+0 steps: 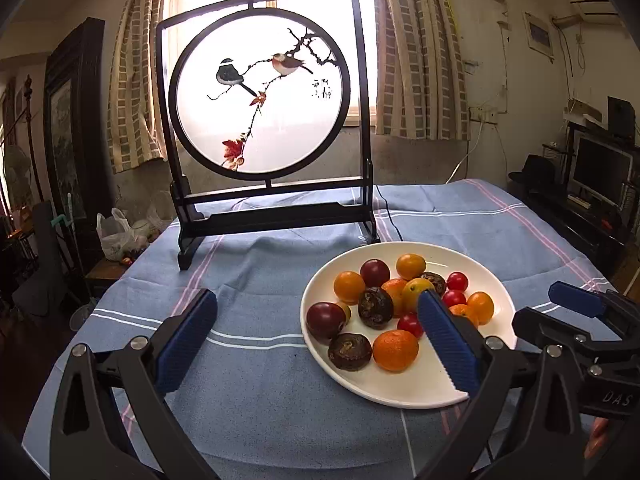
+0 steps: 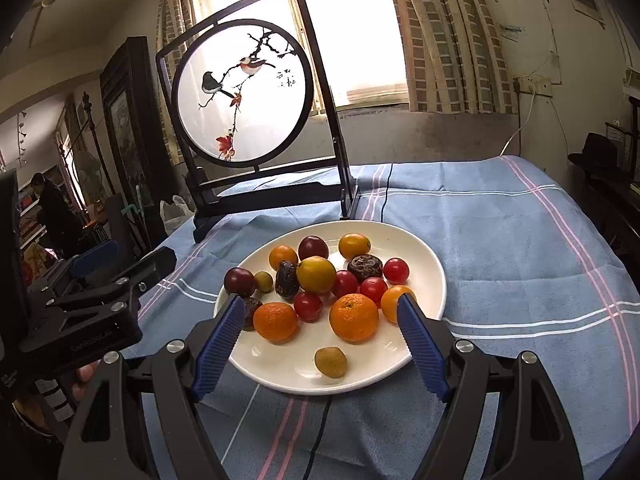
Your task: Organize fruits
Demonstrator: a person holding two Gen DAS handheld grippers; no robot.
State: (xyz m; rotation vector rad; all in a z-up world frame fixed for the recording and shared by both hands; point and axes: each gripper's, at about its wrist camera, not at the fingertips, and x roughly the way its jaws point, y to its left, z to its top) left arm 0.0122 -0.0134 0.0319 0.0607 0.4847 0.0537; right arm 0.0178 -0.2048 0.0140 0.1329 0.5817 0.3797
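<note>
A white plate (image 1: 360, 394) (image 2: 280, 380) on the blue striped cloth holds several mixed fruits: oranges (image 2: 353, 317), red cherry tomatoes (image 2: 396, 270), dark purple round fruits (image 1: 374, 273), brown wrinkled ones (image 1: 349, 351) and a small greenish fruit (image 2: 330, 362) lying alone near the front rim. My left gripper (image 1: 316, 298) is open, its right finger over the plate and its left finger over bare cloth. My right gripper (image 2: 320, 302) is open just above the plate's near side, with two oranges seen between its fingers, untouched. Each gripper shows at the edge of the other's view.
A black-framed round screen painted with birds (image 1: 264, 96) (image 2: 240, 92) stands at the back of the table behind the plate. A thin black cable (image 2: 320, 432) runs across the cloth under the plate. A plastic bag (image 1: 116, 236) sits off the table's left side. A person stands far left in the background (image 2: 52, 208).
</note>
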